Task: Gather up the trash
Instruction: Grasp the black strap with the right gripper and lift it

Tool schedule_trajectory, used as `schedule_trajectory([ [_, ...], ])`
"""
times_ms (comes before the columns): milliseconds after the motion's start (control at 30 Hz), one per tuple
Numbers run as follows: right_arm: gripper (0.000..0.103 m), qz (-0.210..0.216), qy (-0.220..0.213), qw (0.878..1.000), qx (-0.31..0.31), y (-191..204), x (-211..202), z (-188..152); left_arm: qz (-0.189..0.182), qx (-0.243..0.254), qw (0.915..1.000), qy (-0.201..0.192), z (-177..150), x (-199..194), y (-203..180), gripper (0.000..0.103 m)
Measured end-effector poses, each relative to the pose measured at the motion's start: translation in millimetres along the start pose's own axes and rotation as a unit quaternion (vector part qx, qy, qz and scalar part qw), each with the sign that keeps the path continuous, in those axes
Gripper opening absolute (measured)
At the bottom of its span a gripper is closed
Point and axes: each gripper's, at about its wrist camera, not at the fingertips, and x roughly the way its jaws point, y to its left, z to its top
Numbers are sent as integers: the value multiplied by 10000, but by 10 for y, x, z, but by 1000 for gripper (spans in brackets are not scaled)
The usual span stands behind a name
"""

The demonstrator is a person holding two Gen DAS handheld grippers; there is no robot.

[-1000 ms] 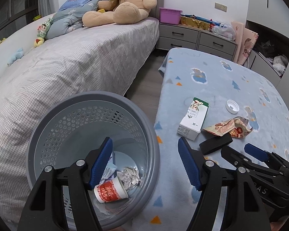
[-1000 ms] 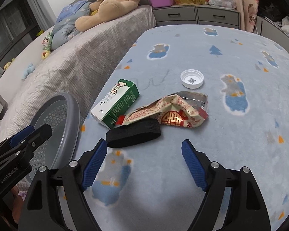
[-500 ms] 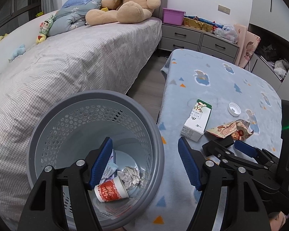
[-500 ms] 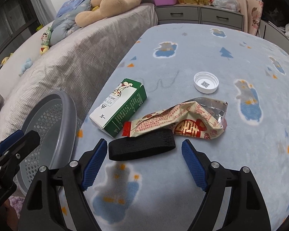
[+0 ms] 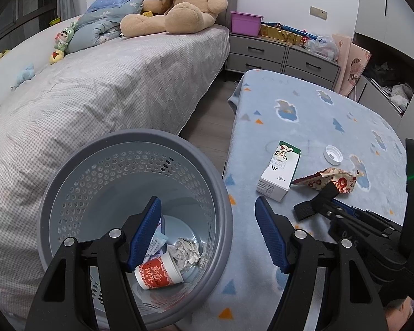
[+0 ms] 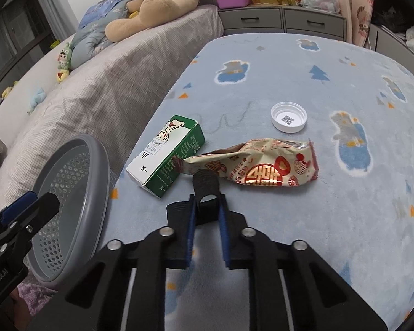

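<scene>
My right gripper [image 6: 206, 212] is shut on a black band [image 6: 206, 186], which bends up between the blue pads just above the blue blanket [image 6: 303, 220]. Beyond it lie a red-and-cream snack wrapper [image 6: 259, 162], a green-and-white carton [image 6: 167, 153] and a white cap [image 6: 289, 116]. My left gripper [image 5: 208, 234] is open and empty, over the rim of the grey perforated bin [image 5: 77, 171]. The bin holds a red paper cup [image 5: 158, 271] and crumpled paper [image 5: 186, 252]. The left wrist view also shows the right gripper [image 5: 345, 212], the band [image 5: 314, 202], the wrapper [image 5: 334, 179] and the carton [image 5: 280, 173].
A bed with a grey checked cover [image 5: 105, 88] runs along the left, with a teddy bear [image 5: 179, 5] at its head. Grey drawers [image 5: 284, 55] stand behind the table. The bin [image 6: 69, 207] sits left of the table's edge.
My right gripper moved forward and shut on the black band, which now folds up between the pads. The left gripper stayed open over the bin.
</scene>
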Motion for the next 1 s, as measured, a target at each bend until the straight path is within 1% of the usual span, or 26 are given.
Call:
schedule_trajectory([
  [133,7,44,-17,9999,107,-72,-88,-31,-42,32,10000,6,-15,-6,-18,68],
  [367,7,19,-100,9998,193,-206,-326,-105,-241,151,9996,-35,-41,-54,-97,68],
  [700,7,-124,-223,9993,285,-572,-728,-172,-496,423,9978,-71,-24,-97,-299,68],
  [833,7,-118,-295,9988,360,-720,-837,-167,-590,396,9975,54,32,-15,-356,68],
  [1000,7,-3,-410,9981,458,-827,-905,-159,-612,427,9970,193,202,144,-448,68],
])
